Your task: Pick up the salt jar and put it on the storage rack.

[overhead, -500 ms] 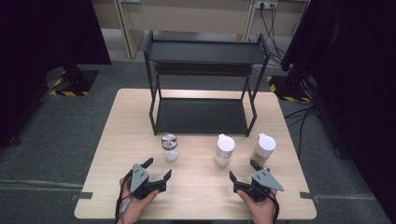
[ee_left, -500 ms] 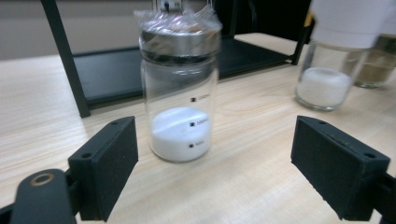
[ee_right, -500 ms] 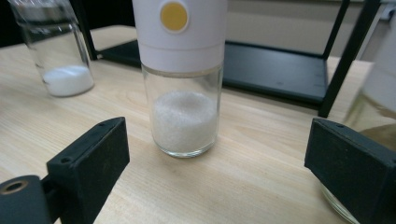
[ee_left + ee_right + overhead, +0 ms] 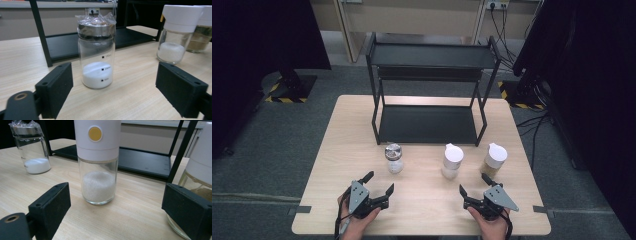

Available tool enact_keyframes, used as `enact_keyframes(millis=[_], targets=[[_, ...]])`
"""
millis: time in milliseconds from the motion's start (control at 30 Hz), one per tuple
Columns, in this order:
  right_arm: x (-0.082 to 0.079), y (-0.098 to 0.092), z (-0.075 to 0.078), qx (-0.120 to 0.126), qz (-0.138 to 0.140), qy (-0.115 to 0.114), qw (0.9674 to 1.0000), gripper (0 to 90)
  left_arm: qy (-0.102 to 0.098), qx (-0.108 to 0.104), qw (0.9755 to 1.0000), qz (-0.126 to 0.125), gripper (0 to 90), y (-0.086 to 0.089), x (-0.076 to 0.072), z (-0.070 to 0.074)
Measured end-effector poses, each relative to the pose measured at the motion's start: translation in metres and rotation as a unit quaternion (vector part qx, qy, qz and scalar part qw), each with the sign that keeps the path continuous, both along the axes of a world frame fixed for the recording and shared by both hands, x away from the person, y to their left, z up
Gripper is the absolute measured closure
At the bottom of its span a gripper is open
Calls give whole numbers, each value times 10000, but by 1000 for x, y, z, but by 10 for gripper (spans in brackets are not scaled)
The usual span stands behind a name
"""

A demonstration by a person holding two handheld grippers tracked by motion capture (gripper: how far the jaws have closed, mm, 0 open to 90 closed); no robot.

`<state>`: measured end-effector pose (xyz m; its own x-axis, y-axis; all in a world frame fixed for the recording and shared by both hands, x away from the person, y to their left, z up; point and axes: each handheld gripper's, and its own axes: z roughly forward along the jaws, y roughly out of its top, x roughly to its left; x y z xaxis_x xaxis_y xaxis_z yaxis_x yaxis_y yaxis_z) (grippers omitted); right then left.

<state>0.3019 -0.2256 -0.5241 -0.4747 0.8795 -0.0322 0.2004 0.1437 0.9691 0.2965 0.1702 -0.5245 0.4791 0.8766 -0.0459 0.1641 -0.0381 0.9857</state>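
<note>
A glass jar [image 4: 393, 158] with a metal lid, plastic wrap and white powder stands at the table's middle left. My left gripper [image 4: 380, 181] is open just in front of it; in the left gripper view the jar [image 4: 96, 52] stands beyond the wide-apart jaws of that gripper [image 4: 116, 90]. A white-capped shaker [image 4: 453, 161] with white grains stands to the jar's right. My right gripper [image 4: 473, 183] is open short of it, and the shaker [image 4: 98, 162] stands ahead of its jaws [image 4: 117, 211]. A second white-capped jar [image 4: 493, 160] holds brownish powder.
A black two-tier rack [image 4: 429, 90] stands at the back of the wooden table [image 4: 352, 130], both shelves bare. The brownish jar [image 4: 200, 182] stands close behind my right gripper's right jaw. Cables and dark curtains lie beyond the table.
</note>
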Motion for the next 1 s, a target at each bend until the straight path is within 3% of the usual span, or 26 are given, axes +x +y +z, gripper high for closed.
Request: enact_keyframes(millis=[133,500,767,1000], targets=[[0,1,0,-26,-3,11,10000,85,-94,-29,9999,38,115,-4,11,9],[-1,0,0,17,7,11,10000,85,-304,247,9990,198,116,-14,50,21],[-1,0,0,-21,12,-1,10000,85,-248,316,9990,203,150,-22,67,15],[-1,0,0,-28,24,4,10000,85,-305,231,9988,292,206,-25,72,10]])
